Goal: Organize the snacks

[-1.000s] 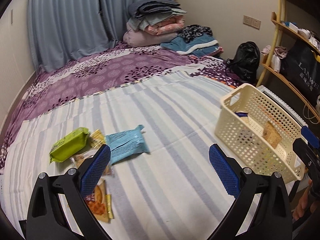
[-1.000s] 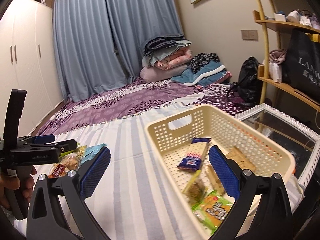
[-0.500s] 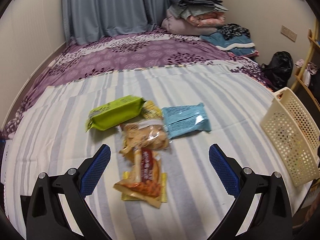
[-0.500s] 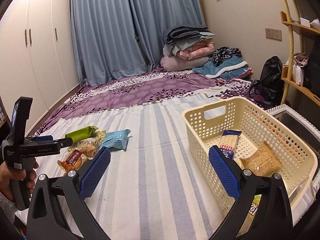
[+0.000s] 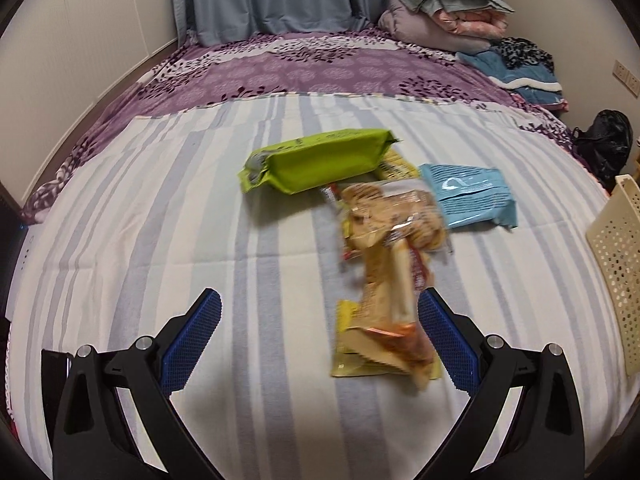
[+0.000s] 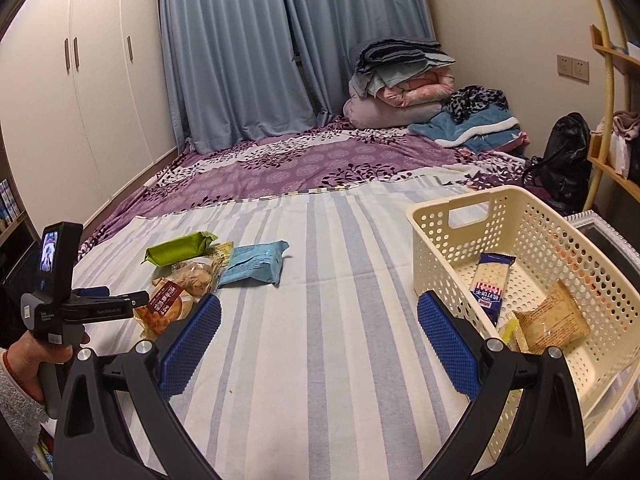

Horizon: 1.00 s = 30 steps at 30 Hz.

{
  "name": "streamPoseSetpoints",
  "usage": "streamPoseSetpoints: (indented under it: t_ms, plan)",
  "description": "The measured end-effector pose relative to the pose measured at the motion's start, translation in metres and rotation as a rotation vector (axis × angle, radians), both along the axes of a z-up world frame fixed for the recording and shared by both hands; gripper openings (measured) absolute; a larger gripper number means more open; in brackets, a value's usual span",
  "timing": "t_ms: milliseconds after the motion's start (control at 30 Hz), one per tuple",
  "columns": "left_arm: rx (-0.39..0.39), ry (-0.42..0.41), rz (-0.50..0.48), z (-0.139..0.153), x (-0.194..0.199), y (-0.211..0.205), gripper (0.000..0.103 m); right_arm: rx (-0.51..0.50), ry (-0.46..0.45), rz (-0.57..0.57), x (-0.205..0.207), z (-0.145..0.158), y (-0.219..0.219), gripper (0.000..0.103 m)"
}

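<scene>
Blue curtains (image 6: 256, 48), white wardrobe (image 6: 80, 92) — purple-flowered bedspread (image 6: 304, 164) below

Striped bed (image 6: 320, 360) carries loose snack packets (image 5: 384, 248) and cream basket (image 6: 448, 248).

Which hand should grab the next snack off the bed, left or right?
Left. The left gripper is open right over the snack pile, with the orange packet between its jaws. The right gripper is open by the basket.

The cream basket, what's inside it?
Inside the cream basket lie a dark blue cracker packet, a brown wrapped snack and a yellow wrapper edge. The right claw covers the near corner.
</scene>
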State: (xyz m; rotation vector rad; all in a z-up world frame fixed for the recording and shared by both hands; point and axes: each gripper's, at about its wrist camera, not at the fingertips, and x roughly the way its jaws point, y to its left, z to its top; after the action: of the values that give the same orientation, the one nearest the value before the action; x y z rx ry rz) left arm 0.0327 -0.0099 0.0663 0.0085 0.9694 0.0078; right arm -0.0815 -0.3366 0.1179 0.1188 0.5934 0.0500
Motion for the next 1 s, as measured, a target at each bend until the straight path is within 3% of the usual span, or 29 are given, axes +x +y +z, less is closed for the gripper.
streamPoseSetpoints:
  t_ms: [167,333,433,767,1000]
  plan:
    - [0.005,0.002,0.058,-0.007,0.0,0.025,0.1,-0.002,0.008,-0.001,0.003,-0.001,0.002,0.098]
    - [0.075,0.017,0.103,-0.014,0.0,0.041,0.1,-0.006,0.014,0.015,0.006,-0.003,0.007,0.098]
    - [0.048,0.009,0.1,-0.012,-0.005,0.046,0.1,-0.006,0.022,0.022,0.008,-0.005,0.009,0.098]
    - [0.002,-0.035,-0.044,0.003,-0.01,0.014,0.1,-0.002,0.046,0.041,0.014,-0.011,0.018,0.098]
    - [0.055,-0.036,-0.168,-0.009,0.004,-0.017,0.1,0.004,0.075,0.064,0.017,-0.02,0.025,0.098]
